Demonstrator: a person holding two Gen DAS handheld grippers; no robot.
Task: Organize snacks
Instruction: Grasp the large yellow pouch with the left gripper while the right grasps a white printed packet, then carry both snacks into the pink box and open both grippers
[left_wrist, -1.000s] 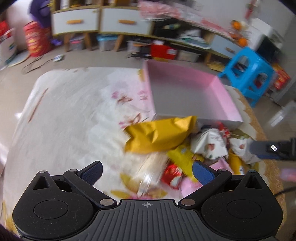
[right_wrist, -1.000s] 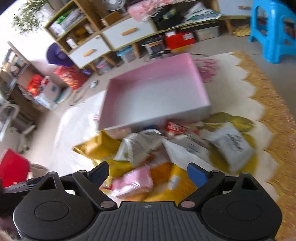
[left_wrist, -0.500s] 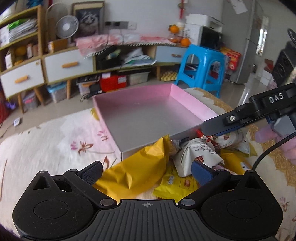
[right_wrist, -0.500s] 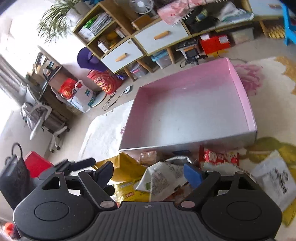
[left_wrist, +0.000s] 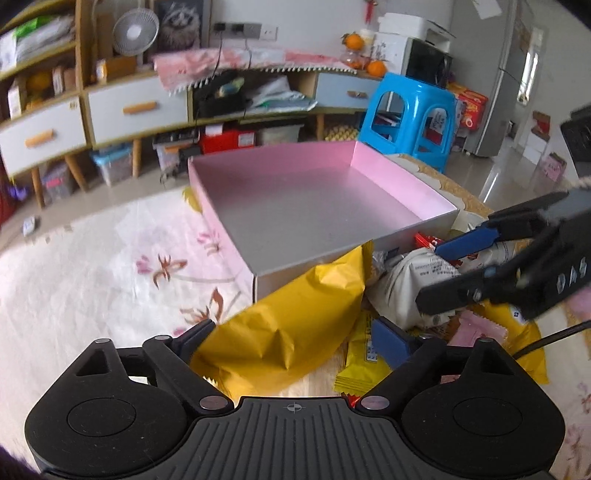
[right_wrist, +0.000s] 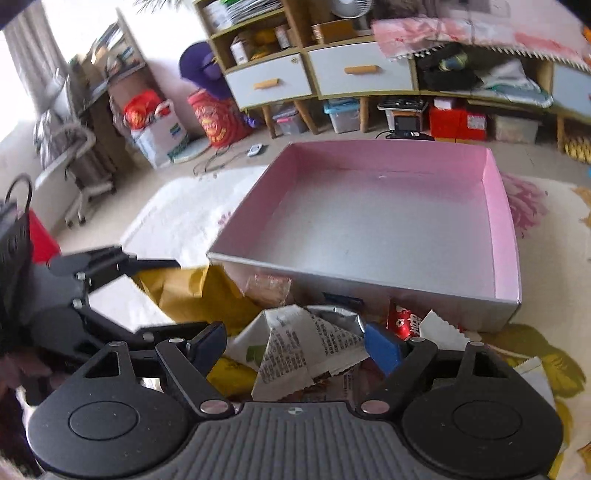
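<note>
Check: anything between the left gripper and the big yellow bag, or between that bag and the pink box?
Nothing visible. The yellow bag already lies between the closing jaws of the left gripper, and it leans on the near wall of the empty pink box.

floor: pale tile (left_wrist: 509, 173) | wall side: wooden drawer unit (left_wrist: 136, 107) | blue stool (left_wrist: 413, 118)
</note>
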